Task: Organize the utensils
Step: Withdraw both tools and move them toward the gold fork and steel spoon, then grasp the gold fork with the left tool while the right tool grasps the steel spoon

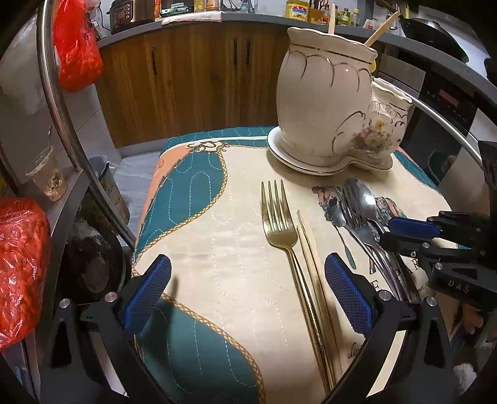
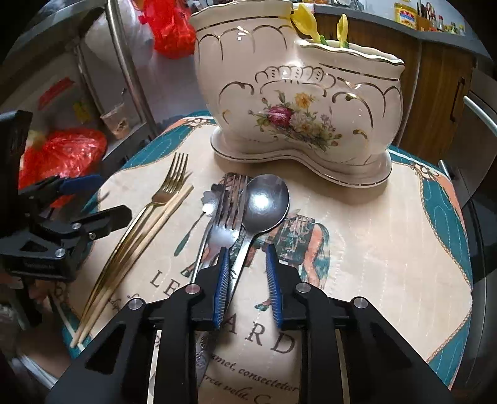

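At the quilted mat's (image 1: 198, 248) left side the left gripper (image 1: 248, 298) hovers spread and empty; the gold fork (image 1: 279, 223) and a pair of pale chopsticks (image 1: 310, 248) lie side by side just inside its right finger, long axes running from the near edge toward the far edge, tines pointing away. Toward the middle, the silver fork (image 2: 225, 214), silver spoon (image 2: 265, 203) and a small flower-ended spoon (image 2: 208, 202) lie bunched, handles toward the near edge; the right gripper (image 2: 247, 281), partly spread and pinching nothing, straddles the silver handles and looks the nearer hand for them. At the far right corner stands the two-compartment ceramic holder (image 2: 298, 102); chopsticks (image 1: 380, 29) poke from the taller pot, something yellow (image 2: 306, 18) from the lower.
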The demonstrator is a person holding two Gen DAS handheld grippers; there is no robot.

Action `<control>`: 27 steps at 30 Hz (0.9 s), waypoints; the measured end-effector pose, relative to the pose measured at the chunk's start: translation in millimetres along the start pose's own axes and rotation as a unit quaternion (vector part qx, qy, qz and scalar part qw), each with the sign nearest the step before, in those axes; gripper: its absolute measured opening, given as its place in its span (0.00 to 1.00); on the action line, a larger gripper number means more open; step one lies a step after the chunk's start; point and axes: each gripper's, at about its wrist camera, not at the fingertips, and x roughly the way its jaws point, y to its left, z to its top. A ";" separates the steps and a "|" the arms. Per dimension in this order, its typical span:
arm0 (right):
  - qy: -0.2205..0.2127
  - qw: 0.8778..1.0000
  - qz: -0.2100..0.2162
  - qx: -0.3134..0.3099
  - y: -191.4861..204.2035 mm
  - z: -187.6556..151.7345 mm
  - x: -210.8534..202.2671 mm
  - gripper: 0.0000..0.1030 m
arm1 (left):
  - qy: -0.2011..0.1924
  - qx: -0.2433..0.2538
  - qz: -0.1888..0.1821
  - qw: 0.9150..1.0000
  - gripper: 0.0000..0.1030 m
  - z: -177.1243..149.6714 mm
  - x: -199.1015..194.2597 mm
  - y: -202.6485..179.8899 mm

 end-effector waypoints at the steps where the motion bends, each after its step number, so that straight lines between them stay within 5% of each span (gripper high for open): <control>1: -0.002 1.000 -0.009 -0.002 -0.5 0.7 -0.4 0.25 | 0.003 0.000 -0.002 1.000 0.94 0.0 0.3 -0.1; 4: -0.001 1.000 -0.015 0.008 -4.3 1.5 2.2 0.25 | 0.006 -0.006 -0.012 1.000 0.92 1.2 -0.1 0.4; 19: -0.004 1.000 -0.027 0.000 -5.5 2.1 0.0 0.16 | 0.039 0.013 -0.034 0.999 0.34 -0.6 12.1 -16.7; 27: 0.000 1.000 -0.025 -0.002 -3.1 4.4 5.1 0.18 | 0.038 0.024 -0.014 0.999 0.27 2.8 17.7 -25.4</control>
